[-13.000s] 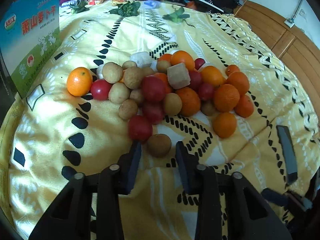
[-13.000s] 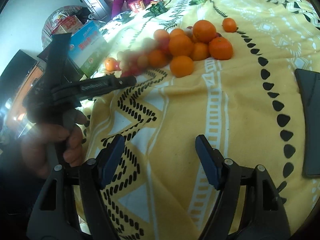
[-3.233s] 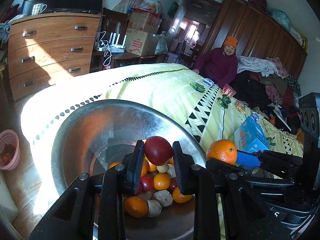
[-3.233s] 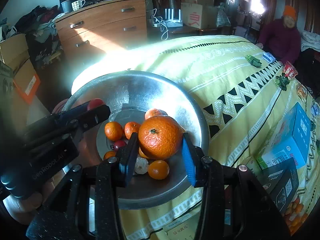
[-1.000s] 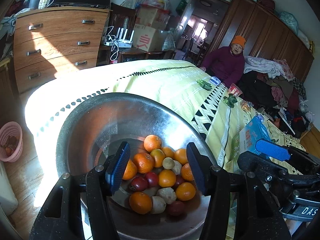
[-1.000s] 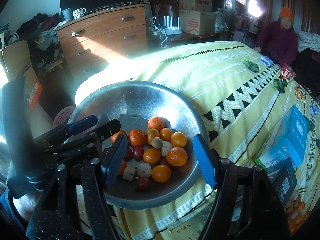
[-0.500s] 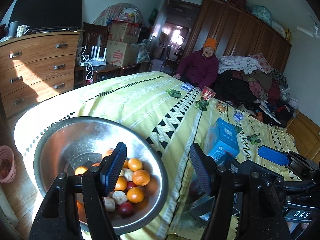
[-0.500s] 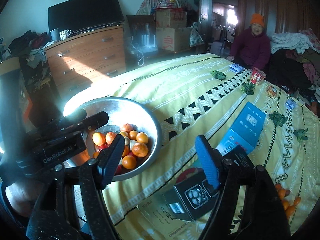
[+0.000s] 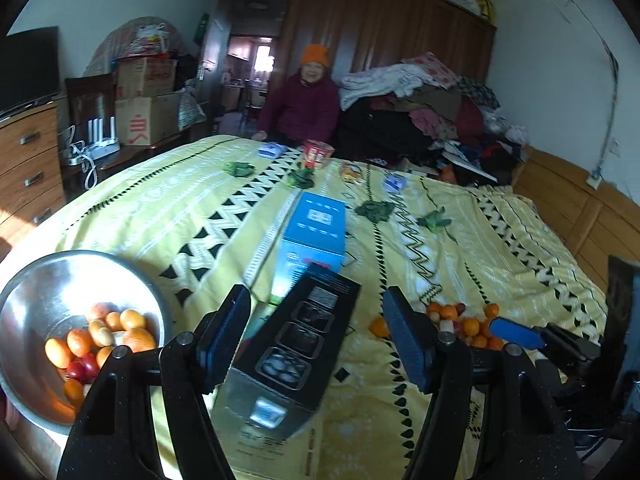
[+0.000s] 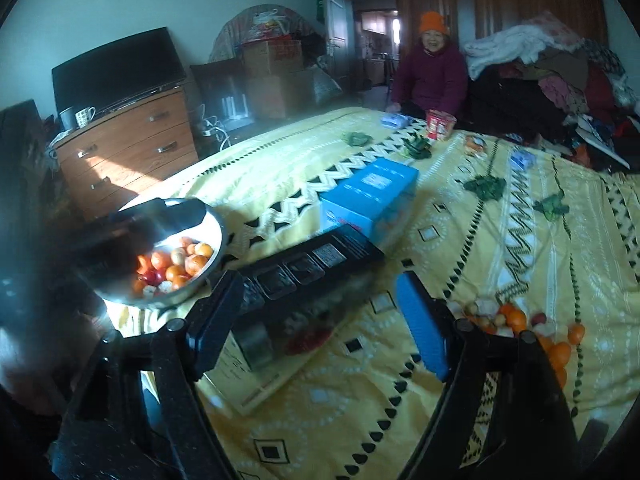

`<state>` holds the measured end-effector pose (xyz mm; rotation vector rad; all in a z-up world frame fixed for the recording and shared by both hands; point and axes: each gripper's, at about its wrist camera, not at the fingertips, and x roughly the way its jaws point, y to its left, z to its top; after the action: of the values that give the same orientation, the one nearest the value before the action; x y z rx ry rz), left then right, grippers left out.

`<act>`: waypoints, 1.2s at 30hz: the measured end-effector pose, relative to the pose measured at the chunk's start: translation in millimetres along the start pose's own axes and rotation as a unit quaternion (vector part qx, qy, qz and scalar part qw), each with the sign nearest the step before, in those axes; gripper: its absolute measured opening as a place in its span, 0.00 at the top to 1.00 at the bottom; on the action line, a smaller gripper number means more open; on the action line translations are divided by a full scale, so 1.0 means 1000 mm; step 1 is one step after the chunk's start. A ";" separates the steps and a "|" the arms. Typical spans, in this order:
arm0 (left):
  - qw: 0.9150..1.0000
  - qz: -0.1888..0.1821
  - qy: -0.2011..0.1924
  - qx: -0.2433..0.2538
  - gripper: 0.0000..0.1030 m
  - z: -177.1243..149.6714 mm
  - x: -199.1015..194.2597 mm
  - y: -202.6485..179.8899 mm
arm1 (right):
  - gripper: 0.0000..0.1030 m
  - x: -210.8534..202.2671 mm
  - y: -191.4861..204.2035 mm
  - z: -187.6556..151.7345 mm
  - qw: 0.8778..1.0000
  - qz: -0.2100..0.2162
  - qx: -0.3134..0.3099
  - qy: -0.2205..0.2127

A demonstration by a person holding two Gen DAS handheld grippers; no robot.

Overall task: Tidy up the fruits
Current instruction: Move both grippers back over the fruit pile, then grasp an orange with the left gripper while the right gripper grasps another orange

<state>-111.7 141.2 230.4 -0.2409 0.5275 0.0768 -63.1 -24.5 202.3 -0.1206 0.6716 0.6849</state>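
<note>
While round steel bowl (image 9: 38,280) cradles fruit (image 9: 100,336); black box (image 9: 292,344) rectangular, glossy.

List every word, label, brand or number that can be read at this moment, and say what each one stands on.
No text can be read with certainty.
Brown cardboard box against the far wall: large red mark, not legible as a character.
Blue carton on the yellow bedspread: white label, print too small.
Black box: label panels blurred.
Red snack cup: print too small.

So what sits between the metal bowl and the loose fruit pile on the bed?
In both wrist views, a black box and a blue box lie between bowl and pile.
</note>
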 end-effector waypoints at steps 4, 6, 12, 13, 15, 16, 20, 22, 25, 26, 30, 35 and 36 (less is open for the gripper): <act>0.998 -0.035 0.043 0.025 0.29 -0.020 0.037 -0.050 | 0.23 0.006 -0.070 -0.063 0.995 -0.035 0.077 0.060; 0.996 -0.052 0.067 0.033 0.29 -0.030 0.058 -0.070 | 0.23 0.003 -0.095 -0.090 0.990 -0.047 0.102 0.080; 0.985 -0.083 0.143 0.047 0.30 -0.068 0.136 -0.111 | 0.23 -0.007 -0.152 -0.154 0.975 -0.072 0.172 0.121; 0.983 -0.085 0.156 0.049 0.32 -0.075 0.151 -0.114 | 0.23 -0.008 -0.157 -0.159 0.973 -0.073 0.180 0.123; 0.979 -0.087 0.180 0.041 0.47 -0.085 0.181 -0.116 | 0.23 -0.010 -0.167 -0.168 0.970 -0.074 0.193 0.126; 0.978 -0.082 0.190 0.034 0.48 -0.089 0.194 -0.114 | 0.23 -0.011 -0.172 -0.172 0.969 -0.073 0.199 0.126; 0.979 -0.037 0.200 0.009 0.55 -0.093 0.233 -0.098 | 0.23 -0.010 -0.183 -0.182 0.967 -0.067 0.211 0.129; 0.980 -0.021 0.196 0.003 0.55 -0.091 0.244 -0.094 | 0.23 -0.009 -0.188 -0.185 0.967 -0.063 0.212 0.128; 0.981 -0.015 0.193 0.015 0.55 -0.088 0.259 -0.096 | 0.23 -0.009 -0.194 -0.188 0.967 -0.061 0.211 0.126; 0.981 -0.014 0.194 0.019 0.55 -0.088 0.264 -0.098 | 0.23 -0.007 -0.196 -0.189 0.967 -0.061 0.212 0.126; 0.981 -0.014 0.195 0.009 0.55 -0.087 0.281 -0.097 | 0.23 -0.006 -0.201 -0.189 0.967 -0.057 0.217 0.122; 0.981 -0.019 0.193 0.002 0.55 -0.088 0.292 -0.092 | 0.23 -0.005 -0.204 -0.189 0.967 -0.051 0.221 0.120; 0.981 -0.019 0.192 0.002 0.59 -0.088 0.292 -0.092 | 0.23 -0.005 -0.205 -0.188 0.967 -0.050 0.221 0.119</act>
<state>109.2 33.4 28.1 -0.2633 0.9059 -0.0095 -39.4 -246.1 35.2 0.1784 1.0280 0.4118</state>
